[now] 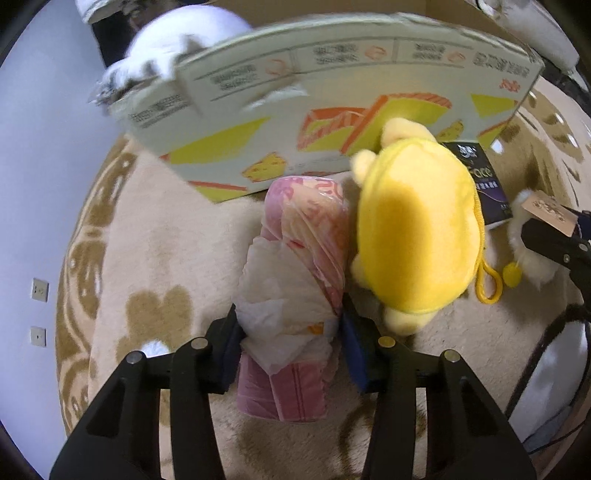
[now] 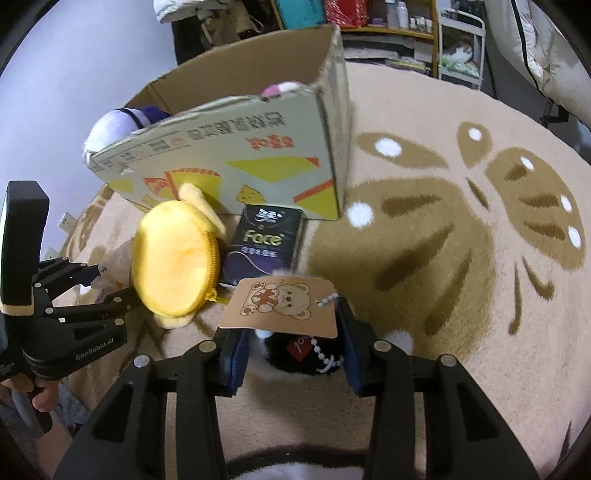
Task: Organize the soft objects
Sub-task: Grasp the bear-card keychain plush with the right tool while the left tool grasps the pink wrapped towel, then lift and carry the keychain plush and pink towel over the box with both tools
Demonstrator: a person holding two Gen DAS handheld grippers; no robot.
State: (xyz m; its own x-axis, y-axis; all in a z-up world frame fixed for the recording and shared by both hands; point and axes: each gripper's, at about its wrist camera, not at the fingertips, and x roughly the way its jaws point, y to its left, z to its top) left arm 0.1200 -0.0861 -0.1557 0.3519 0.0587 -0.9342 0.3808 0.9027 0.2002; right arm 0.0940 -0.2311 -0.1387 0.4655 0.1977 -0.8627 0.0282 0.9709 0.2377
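My left gripper (image 1: pixel 290 325) is shut on a pink tissue pack (image 1: pixel 303 258) with white tissue spilling out, held just above the beige rug. A yellow plush coin purse (image 1: pixel 413 229) lies right beside it; it also shows in the right wrist view (image 2: pixel 177 254). My right gripper (image 2: pixel 291 332) is shut on a black and white plush toy (image 2: pixel 306 350) with a brown bear tag (image 2: pixel 284 302). A cardboard box (image 2: pixel 236 147) stands behind, holding a purple and white plush (image 2: pixel 110 129). The left gripper shows in the right wrist view (image 2: pixel 96 284).
A dark Face tissue pack (image 2: pixel 262 247) lies on the rug in front of the box. The rug (image 2: pixel 461 258) has brown butterfly patterns. Shelves (image 2: pixel 388 22) and white bedding (image 2: pixel 535 48) stand at the back.
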